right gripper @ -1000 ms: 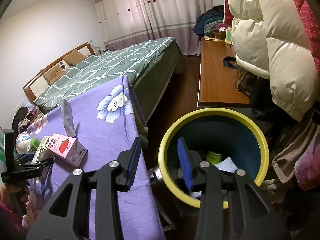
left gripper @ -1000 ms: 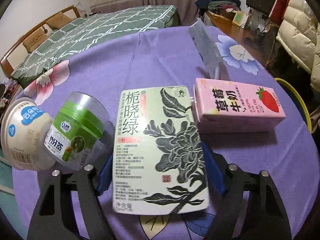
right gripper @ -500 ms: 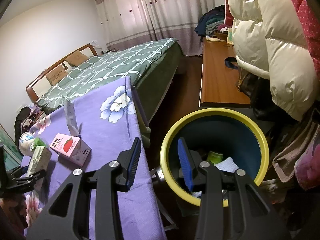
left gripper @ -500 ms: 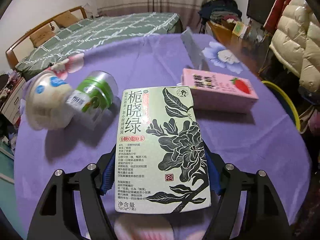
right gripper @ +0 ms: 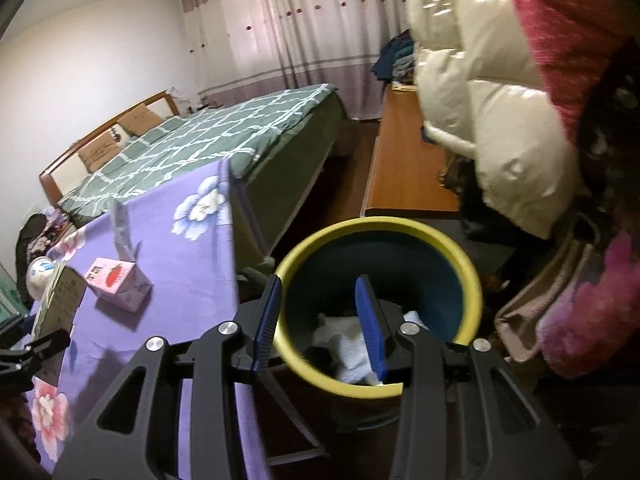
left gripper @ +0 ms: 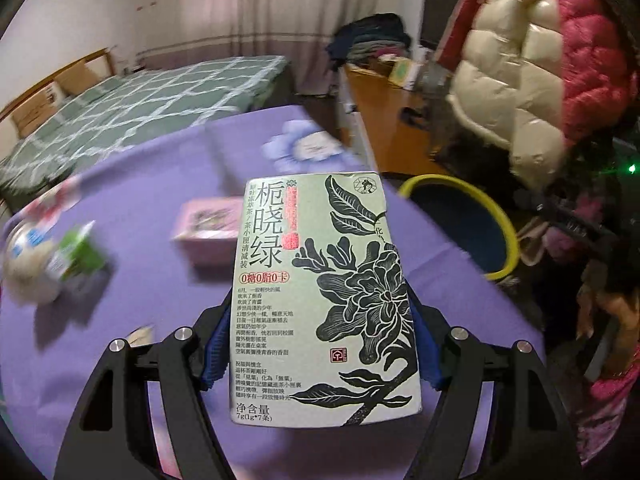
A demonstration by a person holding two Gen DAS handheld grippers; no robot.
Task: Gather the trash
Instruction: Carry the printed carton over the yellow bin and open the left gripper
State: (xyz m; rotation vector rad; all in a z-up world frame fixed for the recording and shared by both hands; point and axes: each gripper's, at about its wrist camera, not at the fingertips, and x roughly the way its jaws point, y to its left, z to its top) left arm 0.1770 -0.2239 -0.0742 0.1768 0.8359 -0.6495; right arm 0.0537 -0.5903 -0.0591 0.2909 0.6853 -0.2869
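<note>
My left gripper is shut on a pale green tea box with black flower print, held above the purple table; the box also shows at the left of the right wrist view. A pink strawberry milk carton, a green-labelled jar and a white cup lie on the table. The yellow-rimmed blue bin stands off the table's right edge, with white trash inside. My right gripper is open and empty above the bin.
A clear plastic wrapper stands on the table's far side. A green checked bed lies behind. A wooden bench and hanging cream and pink down jackets crowd the right side by the bin.
My left gripper has lifted the tea box off the table and swung it right toward the bin. My right gripper has stayed open over the bin, shifting slightly.
</note>
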